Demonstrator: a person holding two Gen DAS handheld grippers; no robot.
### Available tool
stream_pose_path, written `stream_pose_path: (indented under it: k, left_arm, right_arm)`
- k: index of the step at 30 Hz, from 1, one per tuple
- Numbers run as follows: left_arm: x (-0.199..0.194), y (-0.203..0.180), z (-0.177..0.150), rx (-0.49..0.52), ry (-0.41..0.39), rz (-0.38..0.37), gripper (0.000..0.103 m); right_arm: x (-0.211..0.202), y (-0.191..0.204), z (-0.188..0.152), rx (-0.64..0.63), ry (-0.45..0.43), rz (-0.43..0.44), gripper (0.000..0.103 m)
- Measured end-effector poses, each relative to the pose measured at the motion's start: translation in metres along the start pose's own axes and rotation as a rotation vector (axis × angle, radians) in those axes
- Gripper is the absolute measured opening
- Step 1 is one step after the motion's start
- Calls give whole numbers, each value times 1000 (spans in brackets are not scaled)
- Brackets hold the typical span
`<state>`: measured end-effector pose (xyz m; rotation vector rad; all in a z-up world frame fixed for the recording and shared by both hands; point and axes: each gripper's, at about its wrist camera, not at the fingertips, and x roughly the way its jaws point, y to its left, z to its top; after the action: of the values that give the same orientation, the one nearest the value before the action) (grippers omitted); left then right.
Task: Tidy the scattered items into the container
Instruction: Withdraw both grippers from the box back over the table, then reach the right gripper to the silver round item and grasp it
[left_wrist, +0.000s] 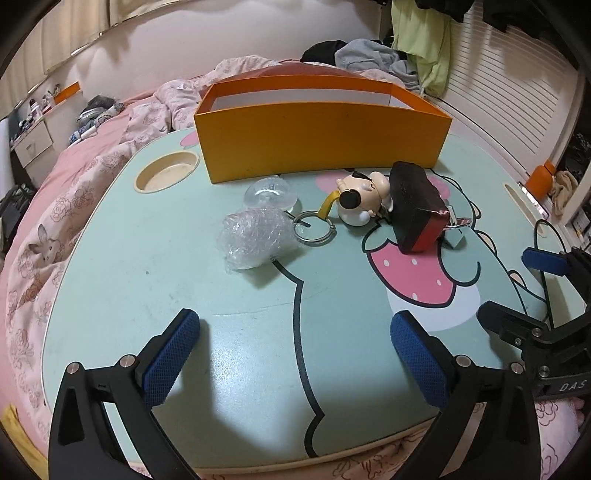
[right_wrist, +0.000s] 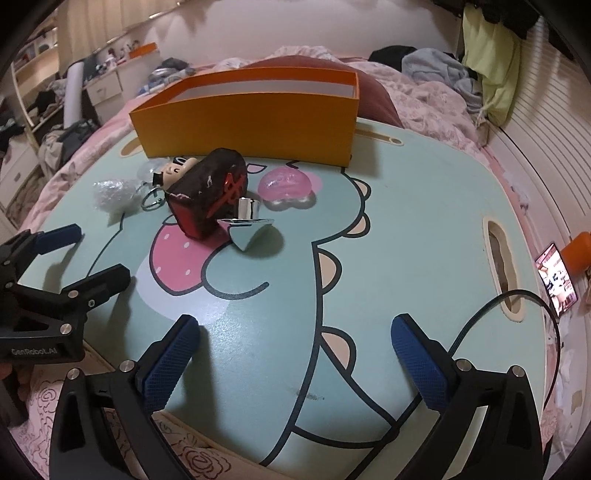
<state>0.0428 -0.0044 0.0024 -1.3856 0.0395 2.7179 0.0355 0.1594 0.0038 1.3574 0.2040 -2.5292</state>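
Both my claws hang over the near edge of the mint cartoon lap table (left_wrist: 155, 280), which sits on a pink floral bedspread (left_wrist: 55, 206). My left gripper (left_wrist: 295, 354) stands with its blue pads spread wide and nothing between them; my right gripper (right_wrist: 295, 356) is likewise spread wide and empty. No earlier view, so only this state is noted. Landmark: the orange box (left_wrist: 321, 144), open-topped, at the far edge of the table. All loose items lie on the table on the near side of the box, none inside it. Just in front of the box's near wall: a clear plastic dome (left_wrist: 269, 192). Nearer to me than the dome: a crumpled bubble-wrap wad (left_wrist: 255, 236). Beside these, a cartoon mouse figure (left_wrist: 364, 199) with a yellow strap and metal key ring (left_wrist: 314, 227), touching a dark red-and-black block (left_wrist: 415, 210). A shiny metal cone piece (right_wrist: 247, 227) lies against the block's near side. A pink translucent jelly piece (right_wrist: 286, 184) lies in front of the box, apart from the block. A black cable (right_wrist: 498, 306) crosses the table's right edge.
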Motion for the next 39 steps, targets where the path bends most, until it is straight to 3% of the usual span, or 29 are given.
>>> stream_pose_path:
  k: [12, 13, 15, 18, 24, 28, 31, 33, 39]
  left_arm:
    - [1, 3, 0, -1, -2, -1, 103]
    - [2, 3, 0, 0, -2, -1, 103]
    - [2, 3, 0, -1, -3, -2, 103]
    - [2, 4, 0, -4, -4, -6, 103]
    - [1, 5, 0, -6, -6, -6, 103]
    - [1, 4, 0, -7, -9, -6, 103]
    - [0, 5, 0, -10, -10, -4, 103]
    - [0, 5, 0, -13, -11, -4, 103]
    - [0, 7, 0, -14, -12, -4, 103]
  right_arm:
    - [0, 2, -1, -1, -20, 8, 102]
    - [-2, 1, -2, 3, -29, 5, 99]
    - [-8, 1, -3, 5, -61, 12, 69]
    - [-15, 2, -3, 0, -93, 77, 48]
    - [-36, 1, 7, 11, -185, 169, 48]
    - [-28, 16, 20, -45, -162, 168, 44]
    - [-18, 23, 31, -67, -146, 175, 36]
    - [-10, 22, 38, -60, -139, 164, 25]
    - [13, 17, 52, -44, -71, 203, 24]
